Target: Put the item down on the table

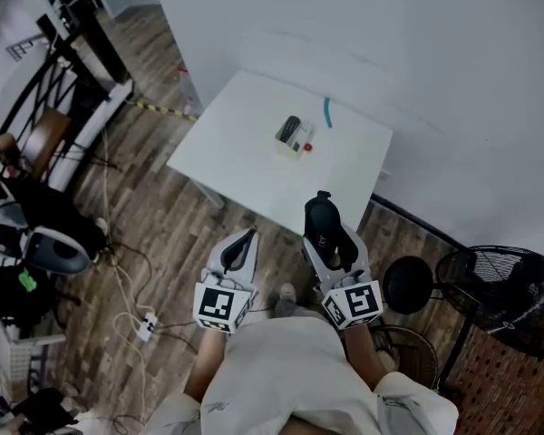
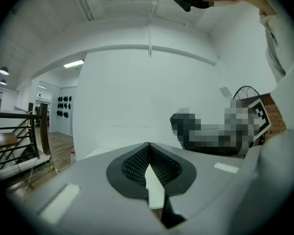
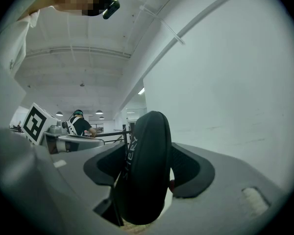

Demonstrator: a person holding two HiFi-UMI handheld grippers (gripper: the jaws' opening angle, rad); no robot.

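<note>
My right gripper (image 1: 335, 247) is shut on a black oval item (image 1: 321, 216) with white lettering, which stands upright between the jaws (image 3: 144, 170). It hangs in the air just short of the near edge of the white table (image 1: 245, 152). The left gripper (image 1: 240, 247) is held beside it near my body, jaws shut with the tips meeting and nothing between them (image 2: 148, 148). Both grippers point up and forward toward the white wall.
On the table lie a small box of bits (image 1: 293, 137) and a teal strip (image 1: 327, 111). A black stool (image 1: 408, 284) and a floor fan (image 1: 503, 288) stand at the right. Cables and a power strip (image 1: 145, 326) lie on the wood floor at the left.
</note>
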